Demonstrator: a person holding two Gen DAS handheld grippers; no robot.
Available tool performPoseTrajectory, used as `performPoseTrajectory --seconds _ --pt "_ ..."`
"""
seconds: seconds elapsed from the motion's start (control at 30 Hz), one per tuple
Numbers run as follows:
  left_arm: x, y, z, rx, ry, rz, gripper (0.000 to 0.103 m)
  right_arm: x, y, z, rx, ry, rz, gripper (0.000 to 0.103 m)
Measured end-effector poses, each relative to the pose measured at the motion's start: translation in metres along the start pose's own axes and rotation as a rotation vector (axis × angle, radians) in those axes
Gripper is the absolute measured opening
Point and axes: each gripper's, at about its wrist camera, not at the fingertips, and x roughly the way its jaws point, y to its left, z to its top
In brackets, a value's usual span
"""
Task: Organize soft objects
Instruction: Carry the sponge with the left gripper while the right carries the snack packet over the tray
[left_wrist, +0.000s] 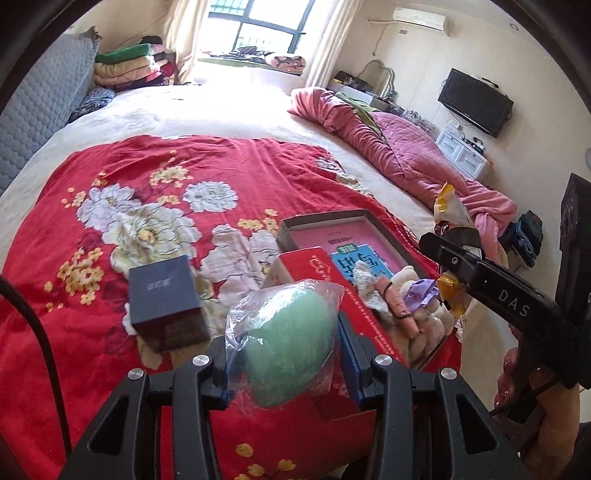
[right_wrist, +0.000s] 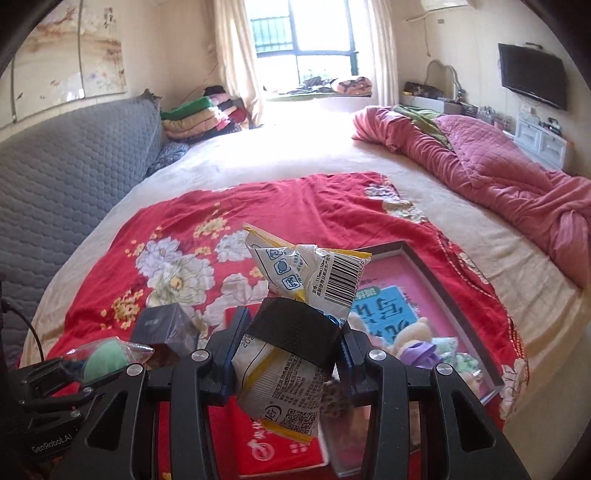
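My left tool (left_wrist: 286, 363) is pinching a green sponge (left_wrist: 288, 343) wrapped in clear plastic, its two fingers pressed into the sides of the bag, and I hold it up over the near part of the bed (left_wrist: 229, 110). My right tool (right_wrist: 286, 350) is clamped on a white and yellow snack packet (right_wrist: 295, 295); the packet stands up between the fingers, its barcode end above them and its printed end hanging below, with a black strap (right_wrist: 295, 328) across its middle.

Under both tools a red floral cloth (left_wrist: 155, 192) lies spread over the near half of the bed. On it, toward the near right edge of the bed, sits an open shallow box (left_wrist: 332, 221) with a pink and blue printed sheet (left_wrist: 354, 266) inside. A small plush bear (left_wrist: 424, 317) with a purple bow (left_wrist: 421, 291) lies at the near end of that box, along with some other small soft pieces I cannot make out clearly. A red flat box (right_wrist: 273, 443) lies just beside the open box on its left, touching it. A dark blue cube-shaped box (left_wrist: 164, 295) stands farther left on the cloth, apart from the others.

A pink quilt (right_wrist: 498, 166) is bunched along the far right side of the bed.
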Motion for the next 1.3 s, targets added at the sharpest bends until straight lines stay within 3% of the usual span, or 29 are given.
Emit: performPoseTrajectory --seconds 0.23,0.6,0.93,1.3 --pt "0.029 -0.064 0.024 0.084 0.019 -0.055 0.045 -0.013 -0.068 0.002 0.080 -0.032 -0.065 0.044" --pt "0.094 -0.126 0.035 0.184 0.107 -0.058 0.045 -0.005 -0.121 -0.011 0.131 -0.022 -0.114 0.044" --pt "0.130 -0.139 0.026 0.213 0.162 -0.042 0.045 0.014 -0.141 -0.023 0.139 0.017 -0.133 0.044" --pt "0.153 -0.130 0.023 0.202 0.207 -0.022 0.045 0.047 -0.141 -0.031 0.116 0.083 -0.106 0.044"
